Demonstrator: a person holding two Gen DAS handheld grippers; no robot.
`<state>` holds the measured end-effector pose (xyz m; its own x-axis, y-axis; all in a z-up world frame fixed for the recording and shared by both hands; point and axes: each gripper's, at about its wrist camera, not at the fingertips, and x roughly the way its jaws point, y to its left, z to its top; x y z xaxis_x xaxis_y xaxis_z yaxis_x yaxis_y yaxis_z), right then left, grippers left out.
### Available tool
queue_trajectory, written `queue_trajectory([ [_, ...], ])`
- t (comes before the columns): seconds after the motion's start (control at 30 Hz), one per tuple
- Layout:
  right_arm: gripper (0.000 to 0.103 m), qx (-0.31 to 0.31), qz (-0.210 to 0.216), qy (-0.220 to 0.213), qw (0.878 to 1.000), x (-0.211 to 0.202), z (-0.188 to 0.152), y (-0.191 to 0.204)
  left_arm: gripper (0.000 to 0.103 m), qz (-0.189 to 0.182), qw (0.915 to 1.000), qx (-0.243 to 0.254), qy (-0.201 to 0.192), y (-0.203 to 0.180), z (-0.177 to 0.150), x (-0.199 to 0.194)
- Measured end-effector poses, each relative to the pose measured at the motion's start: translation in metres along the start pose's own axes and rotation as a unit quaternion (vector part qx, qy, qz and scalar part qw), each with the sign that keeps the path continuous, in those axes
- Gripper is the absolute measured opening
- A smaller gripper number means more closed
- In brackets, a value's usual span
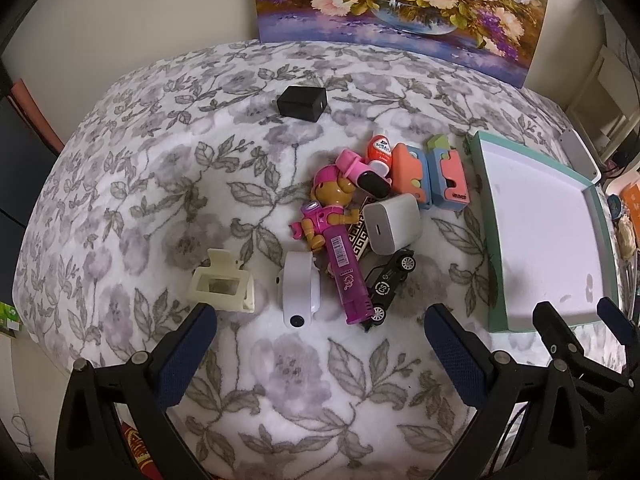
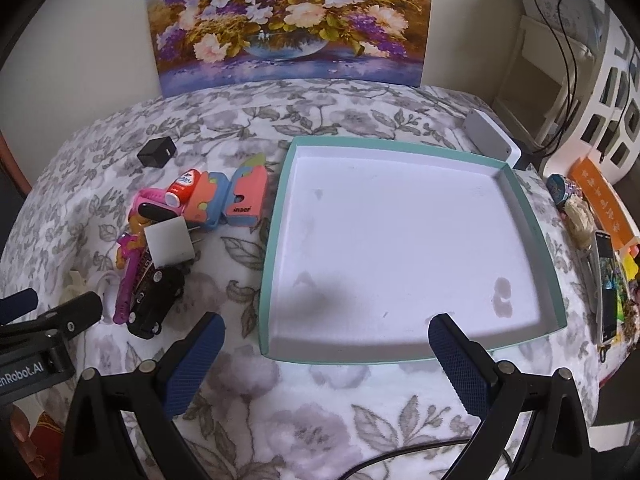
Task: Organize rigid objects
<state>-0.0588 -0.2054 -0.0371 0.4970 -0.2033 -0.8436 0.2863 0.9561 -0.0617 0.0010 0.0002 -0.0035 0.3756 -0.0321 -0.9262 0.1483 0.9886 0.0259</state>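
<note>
**Toys and chargers piled beside shallow tray on floral-covered table**

A heap of small rigid objects is seen on a table draped in a grey floral cloth (image 1: pixel 160 184). The left hand-held gripper (image 1: pixel 320 332) is held with its blue-padded fingers spread wide and nothing between them, just short of the pile. Directly ahead of it lie a white oval plastic device (image 1: pixel 298 292), a magenta plastic tube with a barcode (image 1: pixel 348 276) and a black toy car (image 1: pixel 390 280); a cream plastic hair claw (image 1: pixel 222 286) sits just beyond its left finger. Further in, a pink-helmeted toy figure (image 1: pixel 330 200), a white cube charger (image 1: pixel 392 226), a small red-and-white bottle (image 1: pixel 380 150) and two orange-and-blue plastic blocks (image 1: pixel 430 180) are crowded together. A black cube adapter (image 1: pixel 302 103) lies well apart, toward a flower painting (image 1: pixel 400 4).

The right hand-held gripper (image 2: pixel 326 338), likewise spread and empty, is poised at the near edge of a teal-rimmed shallow white tray (image 2: pixel 276 216), which stands just right of the pile.
</note>
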Motion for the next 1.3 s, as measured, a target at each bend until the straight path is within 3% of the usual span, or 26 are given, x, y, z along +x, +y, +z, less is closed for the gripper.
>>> queue_trajectory([
  [1.3,0.103,0.006,-0.002,0.009,1.0,0.0064,-0.0019,-0.0005,0.103,-0.003,1.0,0.0,0.002,-0.0038,-0.0022,0.0025],
])
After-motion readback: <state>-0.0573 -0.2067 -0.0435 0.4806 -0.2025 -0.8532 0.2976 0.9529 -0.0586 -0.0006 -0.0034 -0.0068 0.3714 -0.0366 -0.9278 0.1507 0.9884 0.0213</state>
